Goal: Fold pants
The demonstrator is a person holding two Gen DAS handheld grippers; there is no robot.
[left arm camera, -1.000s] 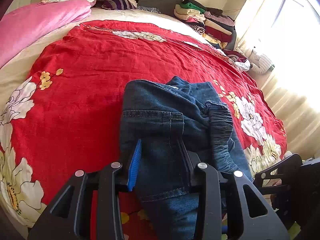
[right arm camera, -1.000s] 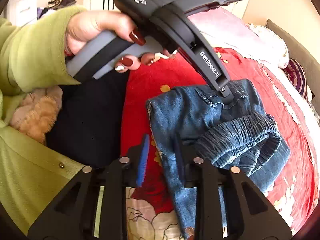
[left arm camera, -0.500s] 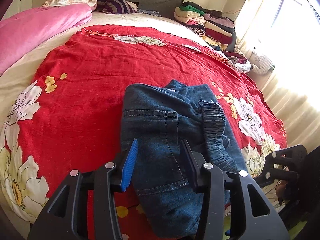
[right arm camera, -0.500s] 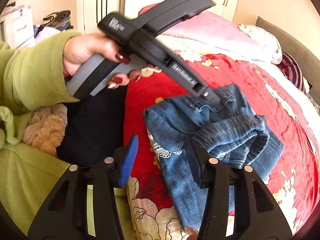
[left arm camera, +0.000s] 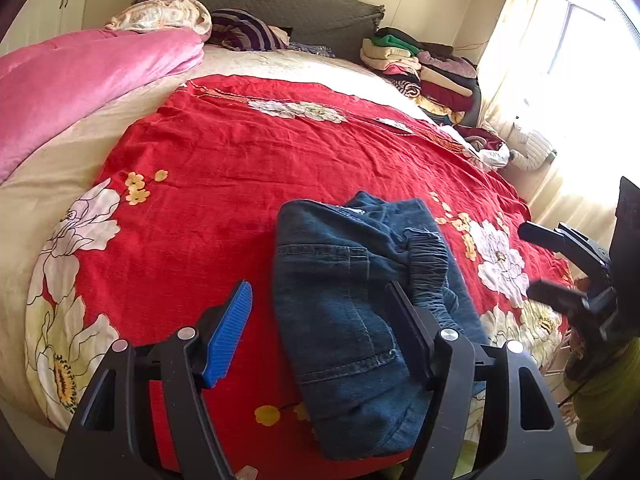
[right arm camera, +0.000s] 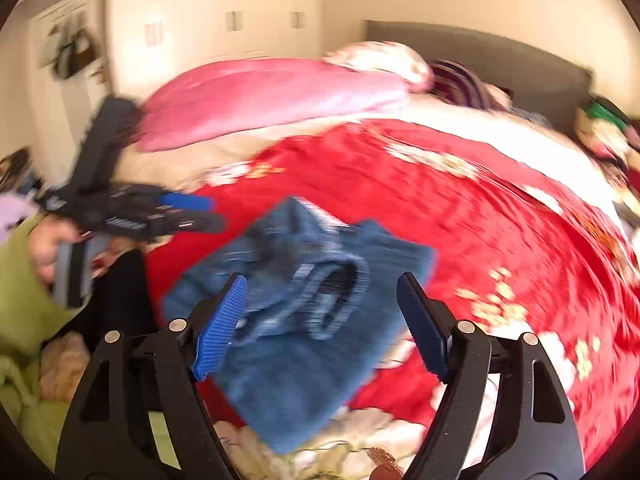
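The blue denim pants (left arm camera: 352, 312) lie folded into a compact bundle on the red floral bedspread (left arm camera: 224, 184) near the bed's front edge. They also show, blurred, in the right wrist view (right arm camera: 304, 312). My left gripper (left arm camera: 320, 332) is open and empty, raised just above and in front of the bundle. My right gripper (right arm camera: 322, 320) is open wide and empty, above the pants. The right gripper shows at the right edge of the left wrist view (left arm camera: 568, 272). The left gripper shows at the left of the right wrist view (right arm camera: 132, 212).
A pink duvet (left arm camera: 80, 88) lies at the bed's far left. Pillows (left arm camera: 160, 16) and a grey headboard (left arm camera: 280, 0) are at the back. A stack of folded clothes (left arm camera: 424, 68) sits at the far right by the bright window. Wardrobe doors (right arm camera: 224, 28) stand behind.
Both grippers opened, let go of the pants and pulled back and up. The right wrist view swung right towards the bed. The folded bundle stays on the bedspread.
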